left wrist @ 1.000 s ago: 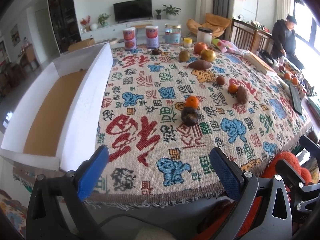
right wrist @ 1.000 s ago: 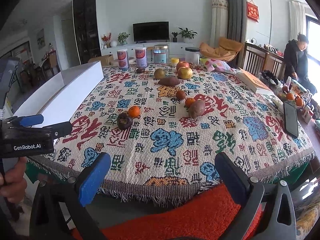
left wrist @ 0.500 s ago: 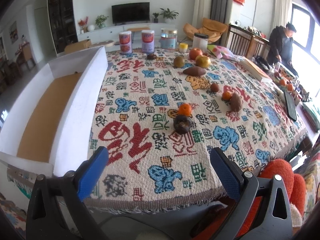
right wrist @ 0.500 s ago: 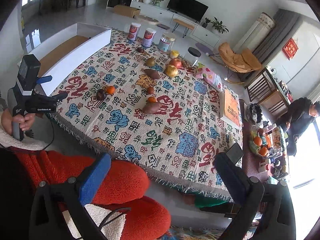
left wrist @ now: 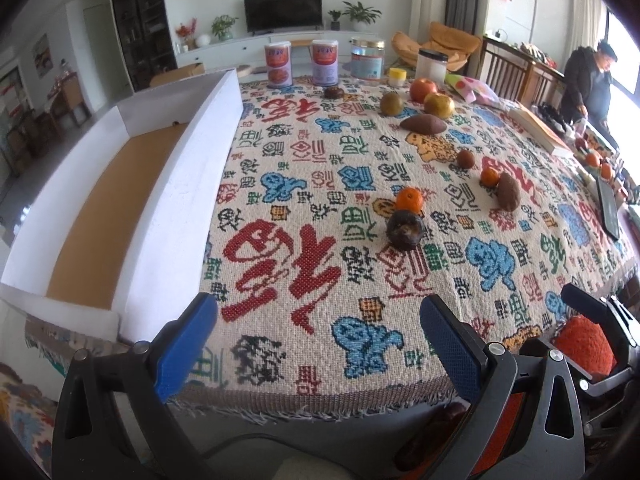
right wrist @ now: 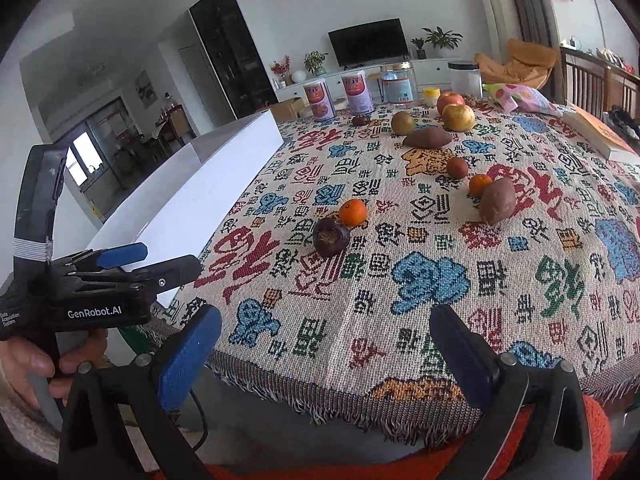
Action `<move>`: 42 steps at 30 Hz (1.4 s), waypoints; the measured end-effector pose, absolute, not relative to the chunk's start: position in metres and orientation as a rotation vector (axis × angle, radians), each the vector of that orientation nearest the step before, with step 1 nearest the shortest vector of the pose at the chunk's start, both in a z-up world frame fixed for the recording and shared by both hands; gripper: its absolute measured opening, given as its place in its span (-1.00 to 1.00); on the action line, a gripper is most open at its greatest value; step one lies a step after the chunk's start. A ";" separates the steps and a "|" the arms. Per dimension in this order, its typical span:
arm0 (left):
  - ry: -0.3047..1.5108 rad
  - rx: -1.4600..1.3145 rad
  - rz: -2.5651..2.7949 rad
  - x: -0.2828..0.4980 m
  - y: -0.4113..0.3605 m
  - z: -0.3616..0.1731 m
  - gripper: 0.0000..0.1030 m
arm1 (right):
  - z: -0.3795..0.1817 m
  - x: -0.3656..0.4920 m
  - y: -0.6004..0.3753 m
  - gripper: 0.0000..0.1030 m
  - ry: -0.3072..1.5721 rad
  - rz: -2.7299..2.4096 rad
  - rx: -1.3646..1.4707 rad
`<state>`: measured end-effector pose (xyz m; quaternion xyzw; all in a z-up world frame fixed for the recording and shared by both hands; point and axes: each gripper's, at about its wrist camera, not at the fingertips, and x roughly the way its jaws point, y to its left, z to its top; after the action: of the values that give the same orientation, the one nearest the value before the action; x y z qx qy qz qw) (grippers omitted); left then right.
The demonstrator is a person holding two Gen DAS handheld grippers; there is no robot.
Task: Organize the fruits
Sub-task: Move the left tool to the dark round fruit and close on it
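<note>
Box (left wrist: 100, 216): empty, open-topped, along the counter's left edge; likely the fruits' destination.
Left claw (left wrist: 316, 344): spread wide, holding nothing, at the near edge.
Dark fruit (left wrist: 405, 229): nearest, touching an orange (left wrist: 409, 200); probable first pick.
Right claw (right wrist: 326, 346): gaping, empty, hanging back.
Far fruits: apple (left wrist: 423, 90), sweet potato (left wrist: 423, 124).

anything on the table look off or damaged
One thing: the dark brown, wrinkled round fruit beside the small orange tangerine looks shrivelled, unlike the smooth red apple at the far end. Two reddish-brown sweet potatoes lie among the fruit. Nothing is spilled, and the white cardboard tray holds no fruit.
</note>
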<state>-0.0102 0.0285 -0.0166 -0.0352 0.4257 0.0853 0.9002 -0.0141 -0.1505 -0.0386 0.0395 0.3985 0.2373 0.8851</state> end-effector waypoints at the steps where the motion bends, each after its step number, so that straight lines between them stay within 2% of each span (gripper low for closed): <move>1: 0.885 -0.080 0.175 -0.011 0.029 -0.018 0.98 | -0.040 -0.016 -0.149 1.00 0.833 0.468 0.061; 9: 0.947 -0.110 0.150 0.000 0.031 -0.038 0.98 | -0.026 -0.038 -0.170 1.00 0.693 0.306 0.020; 24: 0.961 -0.018 0.138 0.029 0.020 -0.070 0.98 | -0.036 -0.033 -0.182 1.00 0.721 0.280 0.077; 31: 1.038 0.017 0.126 0.043 0.014 -0.100 0.98 | -0.038 -0.033 -0.185 1.00 0.724 0.287 0.099; 42: 1.050 -0.072 0.128 0.044 0.023 -0.109 0.99 | -0.039 -0.031 -0.185 1.00 0.734 0.296 0.103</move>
<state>0.0445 0.0225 -0.1092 -0.0345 0.5005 0.0611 0.8629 -0.0311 -0.1850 -0.0392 0.0500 0.3574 0.1443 0.9214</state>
